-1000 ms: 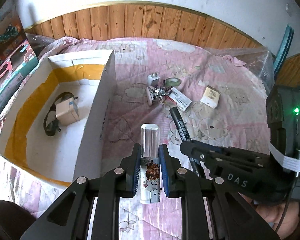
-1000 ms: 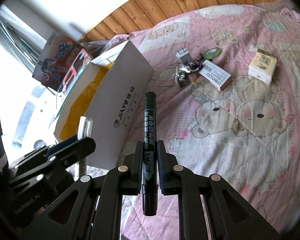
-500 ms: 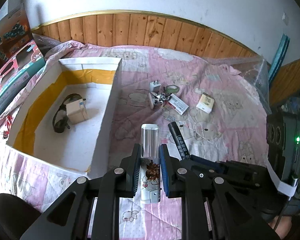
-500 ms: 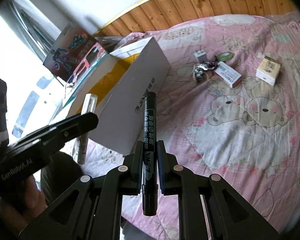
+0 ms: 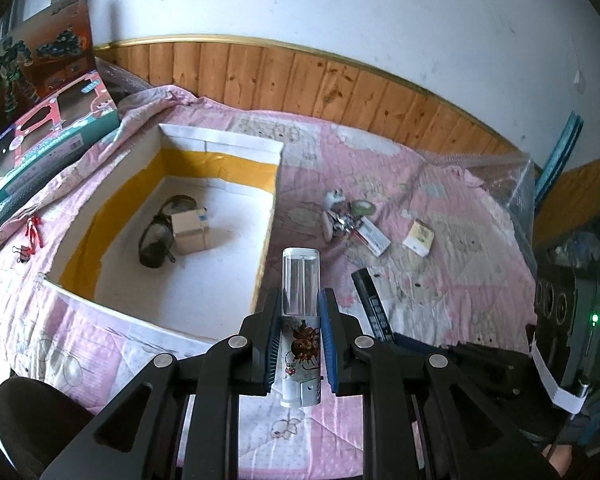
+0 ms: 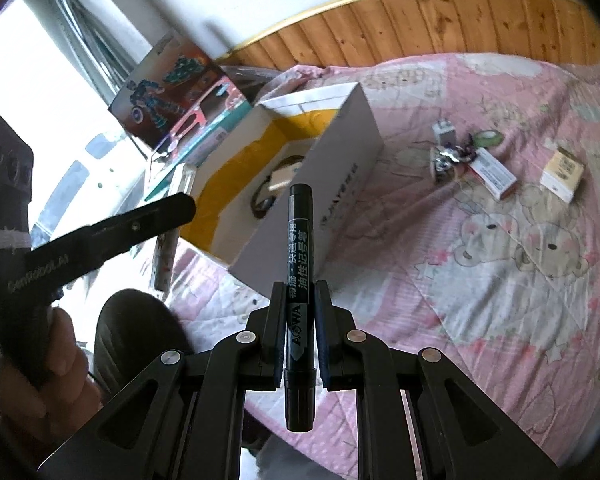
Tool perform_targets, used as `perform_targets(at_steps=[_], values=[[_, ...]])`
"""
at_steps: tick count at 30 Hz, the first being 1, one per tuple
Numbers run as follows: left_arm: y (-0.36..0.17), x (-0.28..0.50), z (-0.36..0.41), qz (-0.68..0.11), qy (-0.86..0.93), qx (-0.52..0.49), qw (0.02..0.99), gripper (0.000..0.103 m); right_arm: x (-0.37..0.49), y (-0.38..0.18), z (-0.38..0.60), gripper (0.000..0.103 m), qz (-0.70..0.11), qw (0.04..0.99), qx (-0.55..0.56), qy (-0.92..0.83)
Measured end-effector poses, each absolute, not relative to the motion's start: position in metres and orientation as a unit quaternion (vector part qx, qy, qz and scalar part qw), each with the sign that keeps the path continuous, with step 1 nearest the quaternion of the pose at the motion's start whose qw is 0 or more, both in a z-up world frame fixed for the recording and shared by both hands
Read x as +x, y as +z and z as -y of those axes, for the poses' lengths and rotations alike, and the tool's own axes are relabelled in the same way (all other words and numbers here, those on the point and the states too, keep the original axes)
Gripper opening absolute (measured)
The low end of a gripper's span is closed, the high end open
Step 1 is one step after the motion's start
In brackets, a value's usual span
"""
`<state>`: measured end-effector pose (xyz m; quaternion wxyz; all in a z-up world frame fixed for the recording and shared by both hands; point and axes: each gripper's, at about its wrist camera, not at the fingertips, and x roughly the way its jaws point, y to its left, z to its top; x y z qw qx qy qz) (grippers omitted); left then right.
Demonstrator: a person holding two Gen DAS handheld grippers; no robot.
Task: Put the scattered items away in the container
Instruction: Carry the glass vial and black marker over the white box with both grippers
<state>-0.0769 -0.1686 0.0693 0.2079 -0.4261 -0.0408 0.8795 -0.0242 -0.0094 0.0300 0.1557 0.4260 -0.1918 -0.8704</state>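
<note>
Container first: a white cardboard box (image 5: 268, 216) with yellow tape lining its inner walls sits open on the left side of a bed covered by a pink quilt (image 5: 440, 208). Inside it already lie a pair of dark goggles (image 5: 156, 236) and a small tan carton (image 5: 191, 233), touching each other.

Moving right, my left gripper (image 5: 300, 344) is clamped on a clear-capped tube with a cartoon label (image 5: 300, 320), held upright just in front of the box's near right corner and above the bed. Beside it, my right gripper (image 6: 300, 332) is closed on a black marker (image 6: 299, 264), its tip pointing toward the box's right wall.

Further right, well apart from the box, the rest of the scattered things lie on the quilt: a white plug adapter (image 6: 444, 131), a shiny metal cluster (image 6: 450, 158), a roll of tape (image 6: 487, 137), a red and white packet (image 6: 493, 174) and a small cream box (image 6: 562, 174).

I judge this to be the carrying step, with both held items on their way to the box and neither yet over its opening. The next move calls for bringing each gripper leftward over the rim, lowering it, then opening the jaws so the tube and marker drop inside clear of the goggles.
</note>
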Motion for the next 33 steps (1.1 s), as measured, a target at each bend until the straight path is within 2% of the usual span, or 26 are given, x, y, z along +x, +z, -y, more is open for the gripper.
perform_targets(at_steps=[18,33], values=[[0.073,-0.122,0.234,0.1,0.886,-0.416,0.18,0.02,-0.076,0.068,0.056,0.013,0.129,0.184,0.424,-0.877],[0.058,-0.171,0.256,0.126,0.88,-0.425,0.169,0.02,-0.153,0.079,0.076,0.014,0.102,0.18,0.437,-0.875]])
